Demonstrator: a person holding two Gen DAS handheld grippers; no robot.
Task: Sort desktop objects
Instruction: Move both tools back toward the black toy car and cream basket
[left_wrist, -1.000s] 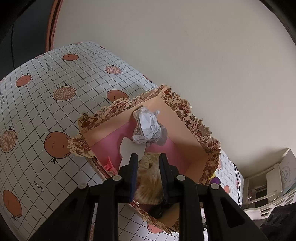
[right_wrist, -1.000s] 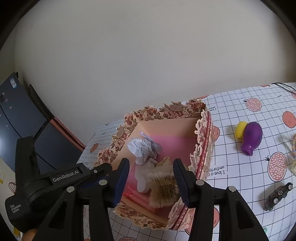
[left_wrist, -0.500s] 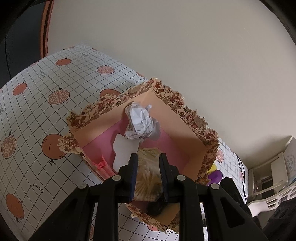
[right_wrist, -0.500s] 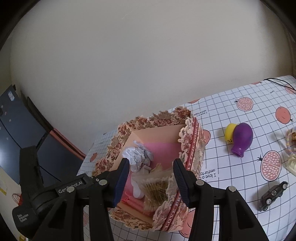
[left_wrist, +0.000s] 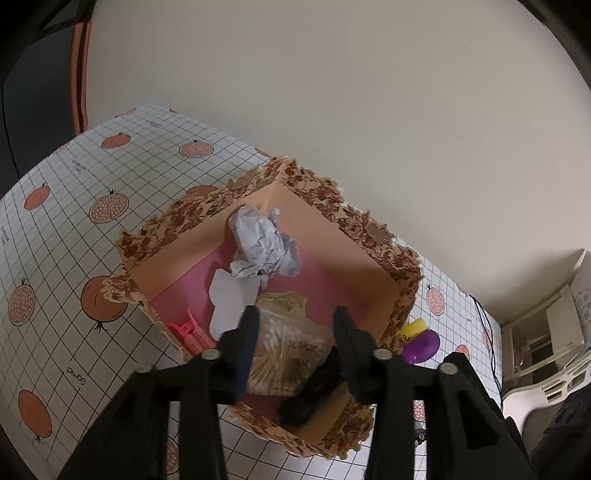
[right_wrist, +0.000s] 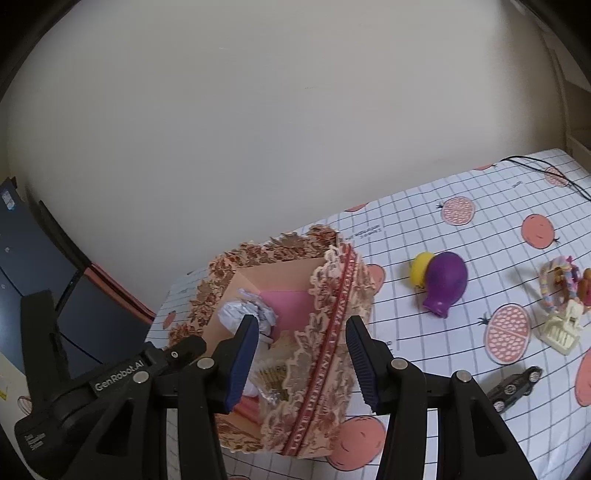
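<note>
A floral paper box (left_wrist: 354, 221) (right_wrist: 332, 332) with a pink floor stands on the gridded tablecloth. In it lie a crumpled paper ball (left_wrist: 264, 247) (right_wrist: 240, 314), a white card (left_wrist: 229, 302), a pink hair clip (left_wrist: 192, 332), a bag of cotton swabs (left_wrist: 288, 350) (right_wrist: 273, 376) and a black item (left_wrist: 314, 395). My left gripper (left_wrist: 293, 347) is open above the swab bag, holding nothing. My right gripper (right_wrist: 301, 365) is open and empty over the box's right wall.
A purple and yellow toy (right_wrist: 441, 280) (left_wrist: 419, 341), a beaded bracelet (right_wrist: 557, 280), a cream hair claw (right_wrist: 563, 328) and a black toy car (right_wrist: 515, 386) lie on the cloth right of the box. A cable (right_wrist: 546, 170) runs at the far right. The wall is behind.
My left gripper has opened and let go of the swab bag, which now lies in the box. Both grippers have drawn back from the box.
</note>
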